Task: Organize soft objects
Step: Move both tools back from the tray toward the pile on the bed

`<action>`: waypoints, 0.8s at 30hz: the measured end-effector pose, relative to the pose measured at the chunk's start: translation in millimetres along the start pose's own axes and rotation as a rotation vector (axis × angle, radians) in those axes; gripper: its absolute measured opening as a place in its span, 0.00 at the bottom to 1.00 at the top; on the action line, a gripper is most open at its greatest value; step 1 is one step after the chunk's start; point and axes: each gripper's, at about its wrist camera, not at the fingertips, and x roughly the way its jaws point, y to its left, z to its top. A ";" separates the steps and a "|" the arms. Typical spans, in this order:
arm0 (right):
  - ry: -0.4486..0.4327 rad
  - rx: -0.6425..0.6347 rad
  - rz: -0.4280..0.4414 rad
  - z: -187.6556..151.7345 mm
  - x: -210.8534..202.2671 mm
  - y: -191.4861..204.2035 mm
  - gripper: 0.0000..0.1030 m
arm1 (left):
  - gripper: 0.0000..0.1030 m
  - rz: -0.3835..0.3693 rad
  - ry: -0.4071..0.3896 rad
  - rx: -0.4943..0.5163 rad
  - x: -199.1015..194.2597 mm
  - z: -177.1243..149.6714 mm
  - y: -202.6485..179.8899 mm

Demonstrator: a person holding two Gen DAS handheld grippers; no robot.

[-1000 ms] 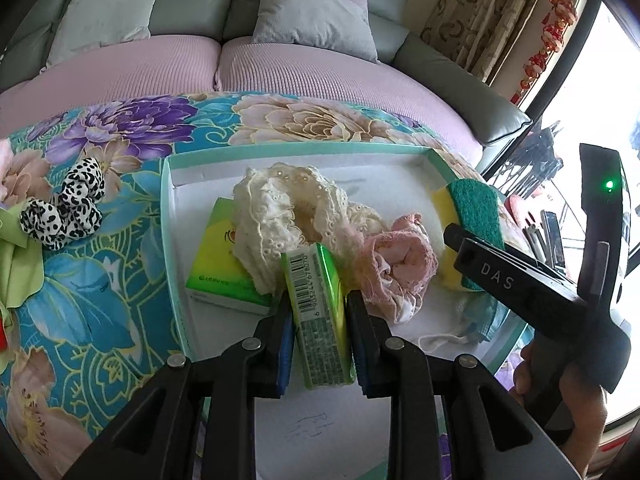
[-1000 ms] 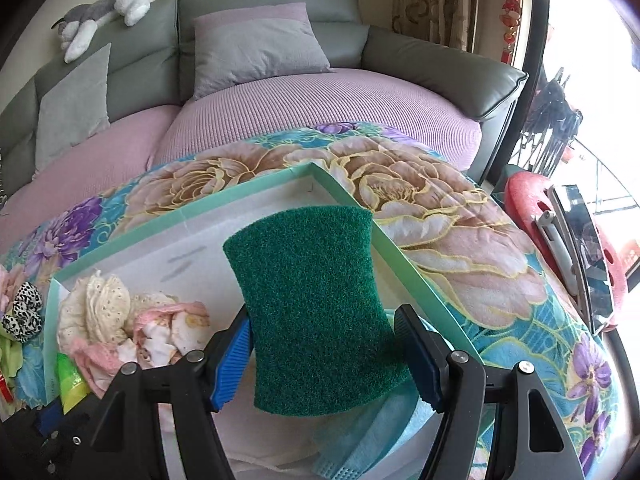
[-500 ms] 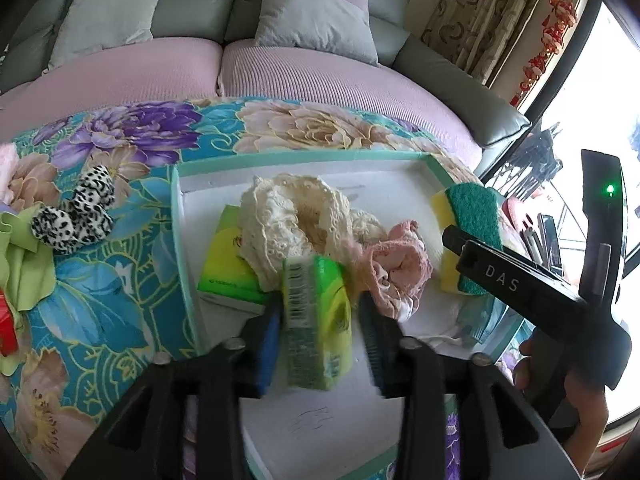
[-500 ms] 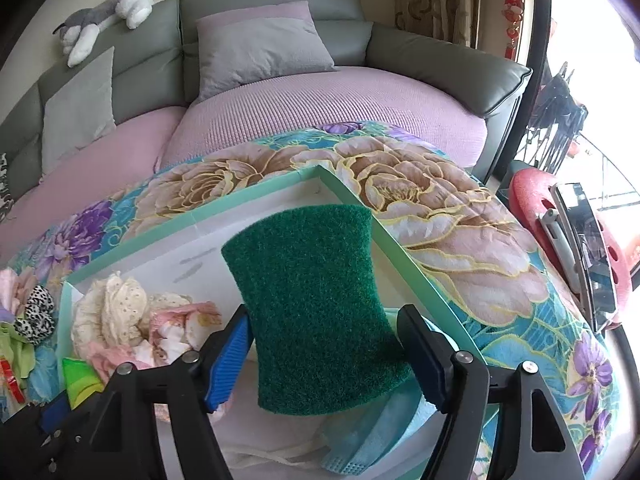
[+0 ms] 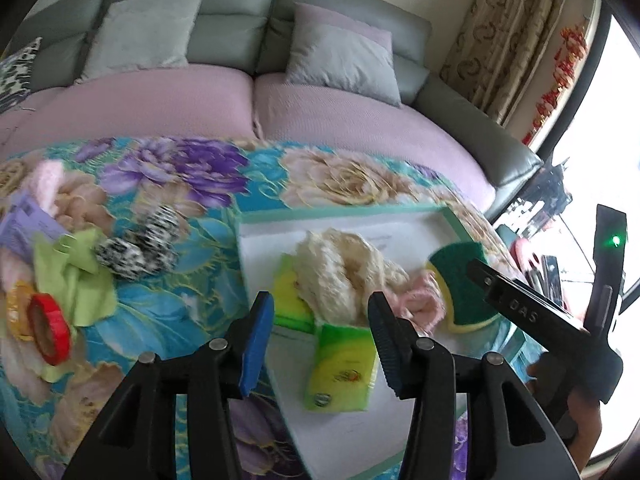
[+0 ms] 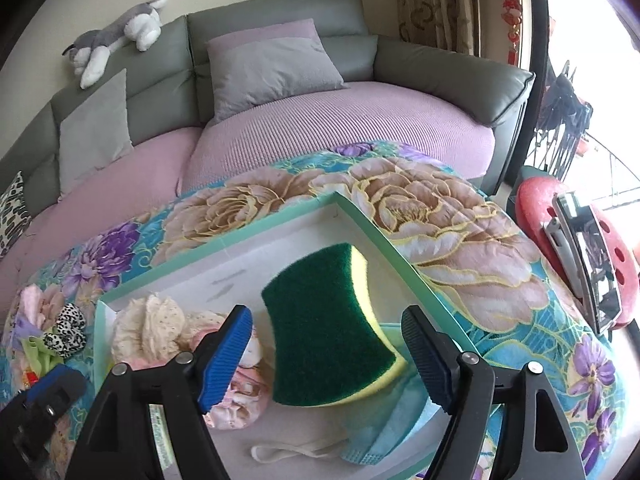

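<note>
A white box with a mint-green rim (image 5: 340, 213) (image 6: 280, 222) lies on the floral cloth. In it are a cream lace piece (image 5: 340, 268) (image 6: 150, 328), a pink cloth (image 5: 420, 304) (image 6: 240, 396), two green tissue packs (image 5: 340, 368) (image 5: 288, 300), a green-and-yellow sponge (image 6: 328, 332) (image 5: 456, 280) and a blue face mask (image 6: 400, 420). My left gripper (image 5: 320, 336) is open and empty above the nearer tissue pack. My right gripper (image 6: 328, 356) is open; the sponge sits between its jaws, leaning on the mask, clear of both pads.
Left of the box on the cloth lie a black-and-white spotted scrunchie (image 5: 144, 248), a lime-green cloth (image 5: 76, 276), a red tape roll (image 5: 48, 328), a purple packet (image 5: 24, 220) and a pale pink item (image 5: 48, 180). A grey sofa with pink cushions (image 5: 320, 120) stands behind. A red stool (image 6: 568, 248) stands at right.
My left gripper opened, let the tissue pack drop flat in the box, and pulled back and up. My right gripper opened and released the sponge, which tipped against the mask.
</note>
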 end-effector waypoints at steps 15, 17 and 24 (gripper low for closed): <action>-0.063 -0.033 0.045 4.3 -22.9 24.2 0.83 | 0.84 0.287 -0.109 -0.184 -32.7 8.0 76.8; -0.073 -0.037 0.054 4.7 -26.3 28.2 0.83 | 0.89 0.342 -0.122 -0.199 -36.0 7.0 84.3; -0.099 -0.064 0.094 5.2 -37.9 46.3 0.86 | 0.90 0.429 -0.145 -0.240 -46.2 6.0 106.4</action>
